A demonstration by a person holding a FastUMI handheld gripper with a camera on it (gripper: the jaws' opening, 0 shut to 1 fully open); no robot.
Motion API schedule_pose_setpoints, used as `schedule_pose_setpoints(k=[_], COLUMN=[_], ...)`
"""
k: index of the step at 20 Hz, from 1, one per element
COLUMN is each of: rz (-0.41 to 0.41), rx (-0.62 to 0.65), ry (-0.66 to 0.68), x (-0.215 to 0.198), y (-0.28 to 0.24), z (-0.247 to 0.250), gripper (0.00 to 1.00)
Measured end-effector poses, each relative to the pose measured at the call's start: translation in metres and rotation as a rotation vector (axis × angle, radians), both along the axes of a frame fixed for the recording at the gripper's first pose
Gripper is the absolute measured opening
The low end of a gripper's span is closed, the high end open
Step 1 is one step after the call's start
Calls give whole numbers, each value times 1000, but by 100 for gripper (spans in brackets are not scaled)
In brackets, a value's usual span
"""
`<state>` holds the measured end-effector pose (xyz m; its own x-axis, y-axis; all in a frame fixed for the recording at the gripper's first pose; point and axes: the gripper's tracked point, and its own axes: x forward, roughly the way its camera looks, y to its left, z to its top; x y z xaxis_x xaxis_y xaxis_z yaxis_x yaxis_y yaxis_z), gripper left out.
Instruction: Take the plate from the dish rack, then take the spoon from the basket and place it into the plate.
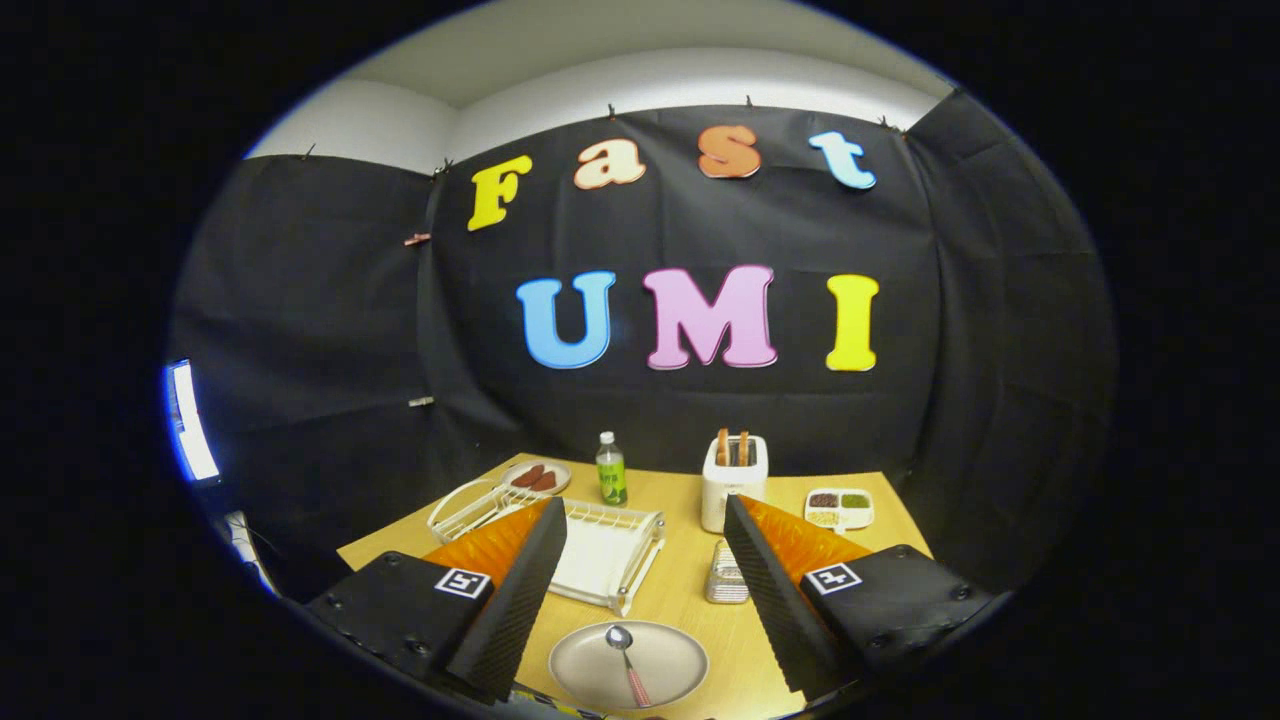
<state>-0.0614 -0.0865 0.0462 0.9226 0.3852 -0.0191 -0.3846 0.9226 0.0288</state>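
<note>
- Beige round plate: one, at the near edge of the light wooden tabletop, between the fingers of the gripper, which stand wide apart holding nothing.
- One metal spoon with a pink handle lies in that plate.
- One white wire dish rack stands mid-table; one white wire basket sits toward the left edge.
- One white toaster holds two slices.
- One green bottle, one divided white tray and one small dish with red pieces line the far edge.
</note>
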Motion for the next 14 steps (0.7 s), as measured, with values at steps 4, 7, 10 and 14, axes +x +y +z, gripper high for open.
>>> schedule_pose_setpoints(k=[4, 7, 10, 14], rz=[-100, -138, -145, -141], rx=[75, 56, 41, 33], ry=[-23, -12, -2, -21], x=[-21, -34, -37, -40], y=[-28, -47, -53, -49], z=[17, 6, -1, 2], gripper=[98, 99, 99, 99])
